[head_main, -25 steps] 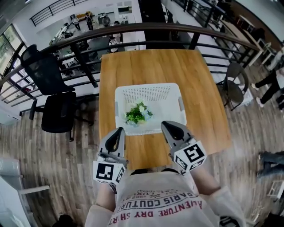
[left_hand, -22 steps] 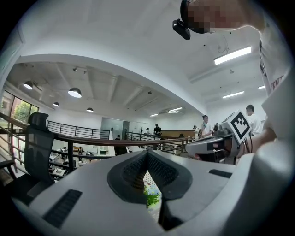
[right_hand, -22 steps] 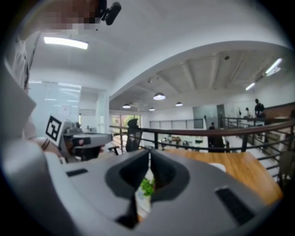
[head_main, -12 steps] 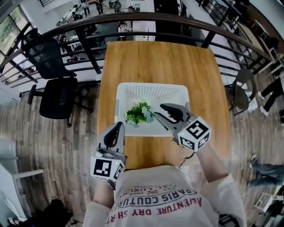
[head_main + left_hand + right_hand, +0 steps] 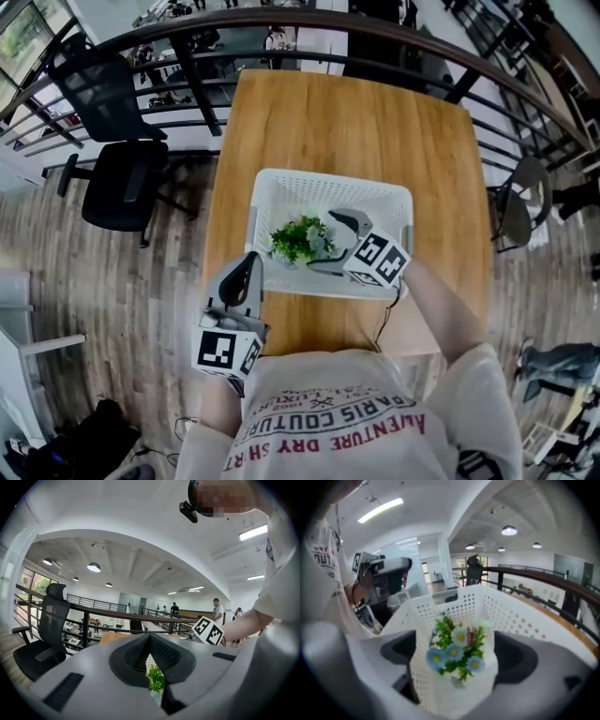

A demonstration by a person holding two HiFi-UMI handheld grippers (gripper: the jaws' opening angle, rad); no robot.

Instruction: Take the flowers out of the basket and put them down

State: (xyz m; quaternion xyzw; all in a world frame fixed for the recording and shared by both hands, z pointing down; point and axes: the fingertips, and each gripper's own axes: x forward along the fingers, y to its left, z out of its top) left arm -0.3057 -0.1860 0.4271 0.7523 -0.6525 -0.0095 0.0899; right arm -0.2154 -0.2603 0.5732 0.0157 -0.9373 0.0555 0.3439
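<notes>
A white perforated basket [image 5: 380, 202] stands on the wooden table [image 5: 356, 131]. Inside it, near its front left, lies a small bunch of blue flowers [image 5: 298, 240] with green leaves. My right gripper [image 5: 330, 246] reaches into the basket from the right, its jaws opening on either side of the flowers [image 5: 457, 651] without pressing on them. The left gripper [image 5: 249, 265] hovers just outside the basket's front left corner, shut and holding nothing. In the left gripper view [image 5: 149, 637] a sliver of the flowers [image 5: 156, 677] shows below the closed tips.
A dark metal railing [image 5: 187, 28] curves round the table's far side. A black office chair [image 5: 117, 178] stands left of the table and another chair [image 5: 520, 202] to its right. Bare tabletop lies beyond the basket and along its sides.
My right gripper has moved from the table's near edge forward and left into the basket, and its jaws have gone from shut to wide apart around the flowers. The left gripper has barely moved.
</notes>
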